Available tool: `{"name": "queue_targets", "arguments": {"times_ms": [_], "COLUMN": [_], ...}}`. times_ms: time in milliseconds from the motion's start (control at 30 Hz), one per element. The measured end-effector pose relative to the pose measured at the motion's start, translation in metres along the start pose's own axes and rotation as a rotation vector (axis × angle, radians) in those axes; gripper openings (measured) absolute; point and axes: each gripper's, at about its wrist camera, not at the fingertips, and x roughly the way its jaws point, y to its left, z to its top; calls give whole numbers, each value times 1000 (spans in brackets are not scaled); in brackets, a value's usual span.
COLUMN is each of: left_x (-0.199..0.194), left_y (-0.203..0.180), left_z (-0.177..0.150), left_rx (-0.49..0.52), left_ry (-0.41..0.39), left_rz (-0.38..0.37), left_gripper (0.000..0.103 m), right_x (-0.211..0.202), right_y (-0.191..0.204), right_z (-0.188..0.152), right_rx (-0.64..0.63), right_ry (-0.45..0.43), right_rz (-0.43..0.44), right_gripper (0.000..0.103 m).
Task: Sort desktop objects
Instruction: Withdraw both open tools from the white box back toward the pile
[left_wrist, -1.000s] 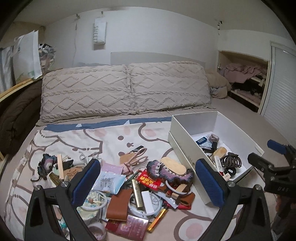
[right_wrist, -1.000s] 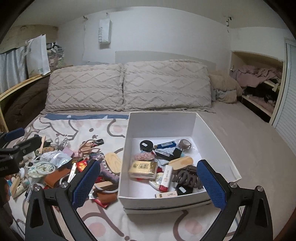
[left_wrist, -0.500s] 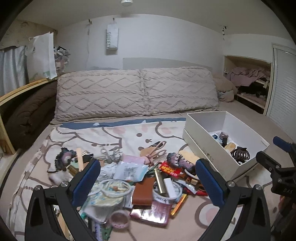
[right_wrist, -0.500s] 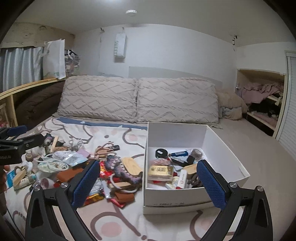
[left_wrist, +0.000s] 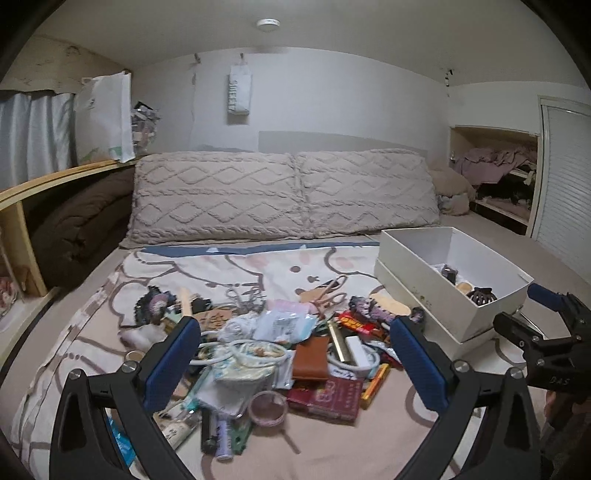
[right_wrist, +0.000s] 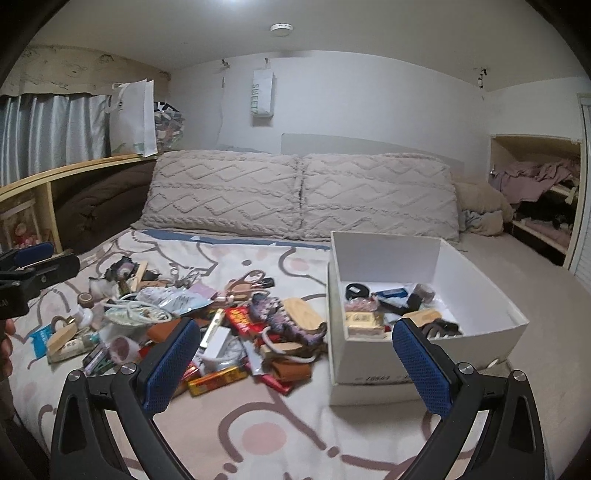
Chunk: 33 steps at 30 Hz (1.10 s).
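A heap of small objects is spread over the bed, just left of a white box (partly filled already). Both the left gripper and right gripper are held wide apart, empty, above the cover. Two pillows are propped behind.

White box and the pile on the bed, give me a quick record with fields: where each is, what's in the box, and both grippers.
surface: bed, patterned cover
box: white, open, right of the pile, partly filled
in box: hair claw, blue item, yellow pack
pile: loose clutter left of box, unsorted
left gripper: open, empty, over the pile
right gripper: open, empty, between pile and box
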Motion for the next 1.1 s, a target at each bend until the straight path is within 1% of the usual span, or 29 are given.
{"name": "queue_targets", "arguments": {"times_ms": [100,300,400,500,700,867,1100], "left_x": [-4,-4,-5,-7,-5,-3,-2], "left_y": [8,27,35,40,47,44,37], "left_z": [-8,-20,-27,-34,-53,-64,-70], "left_rx": [-2,-15,-25,-28,-43,-7,13], "left_ry": [-12,-34,-42,-48,-11,5,15], "left_rz": [11,45,62,82,73,97,70], "left_gripper": [103,103,103,103,103,103,103], "right_x": [2,3,5,9,17,17,22], "right_y": [4,9,11,15,21,20,16], "right_z": [-6,-17,-22,-27,-39,-46,-57], "right_rx": [-2,0,-8,-8,-11,-1,-1], "right_ry": [-6,-43,-48,-42,-4,4,25], "right_rz": [16,20,11,19,48,65,73], "right_gripper": [103,103,103,103,103,103,103]}}
